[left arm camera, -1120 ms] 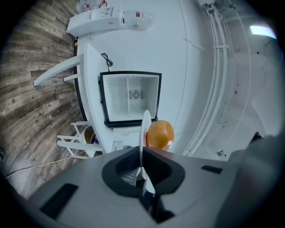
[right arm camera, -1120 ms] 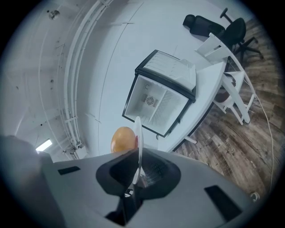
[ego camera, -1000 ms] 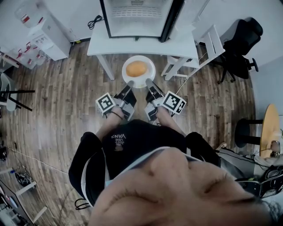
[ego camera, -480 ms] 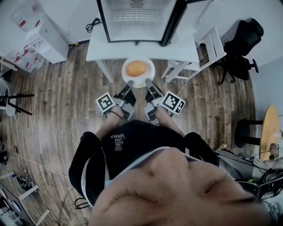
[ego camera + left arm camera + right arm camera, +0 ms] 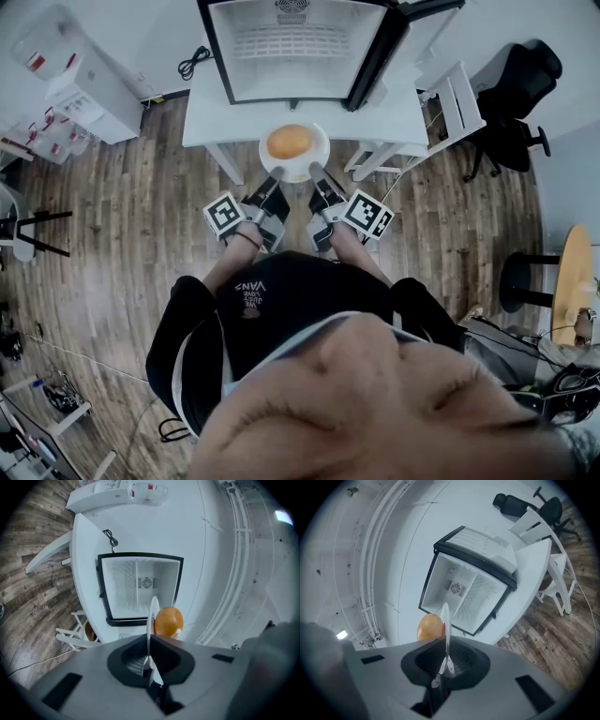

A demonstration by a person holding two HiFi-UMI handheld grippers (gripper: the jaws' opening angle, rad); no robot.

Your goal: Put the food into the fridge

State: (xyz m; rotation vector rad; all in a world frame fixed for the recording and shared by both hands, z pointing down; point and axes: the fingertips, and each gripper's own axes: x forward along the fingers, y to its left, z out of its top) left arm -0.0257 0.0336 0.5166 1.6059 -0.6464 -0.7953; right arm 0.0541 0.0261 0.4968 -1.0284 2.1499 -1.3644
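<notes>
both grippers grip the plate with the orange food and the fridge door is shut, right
No, the fridge door is open: the head view shows its white inside. The left gripper and right gripper are indeed both shut on the plate carrying the orange food.

Both grippers at the near rim of white plate (image 5: pixel 316 162): left gripper (image 5: pixel 276 175) on its left side, right gripper (image 5: pixel 314 171) on its right. Orange round food (image 5: pixel 289 142) sits mid-plate. Plate overlaps the white worktop (image 5: pixel 223 119) edge, in front of the fridge (image 5: pixel 292 67), whose door (image 5: pixel 377 54) stands open at right.
</notes>
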